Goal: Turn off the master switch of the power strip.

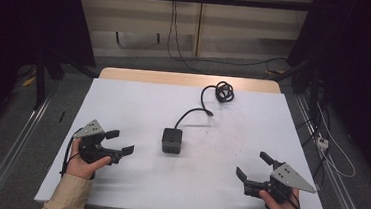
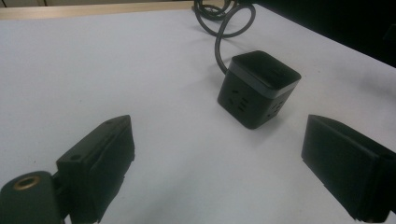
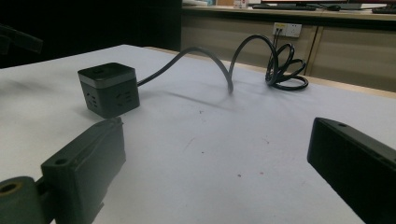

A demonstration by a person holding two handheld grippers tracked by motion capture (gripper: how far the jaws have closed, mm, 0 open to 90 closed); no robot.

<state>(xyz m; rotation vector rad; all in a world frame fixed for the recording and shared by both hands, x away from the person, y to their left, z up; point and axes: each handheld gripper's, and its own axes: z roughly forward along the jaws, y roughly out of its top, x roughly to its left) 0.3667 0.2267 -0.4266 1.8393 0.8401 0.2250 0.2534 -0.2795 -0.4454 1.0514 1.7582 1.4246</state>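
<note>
A black cube power strip [image 1: 171,140] [image 2: 257,88] [image 3: 108,88] sits near the middle of the white table [image 1: 138,106]. Its dark cable [image 1: 193,113] [image 3: 210,58] arches away to a coiled bundle [image 1: 223,92] [image 3: 285,70] near the far edge. My left gripper [image 1: 120,142] [image 2: 217,163] rests at the near left, open, its jaws pointing toward the cube with nothing between them. My right gripper [image 1: 254,165] [image 3: 217,163] sits at the near right, open and empty, also facing the cube from a distance.
The table's wooden far edge [image 1: 190,80] shows beyond the white cover. Loose cables lie on the floor [image 1: 330,151] to the right, and a metal rail [image 1: 14,146] runs along the left. A wall socket [image 3: 287,29] is behind the table.
</note>
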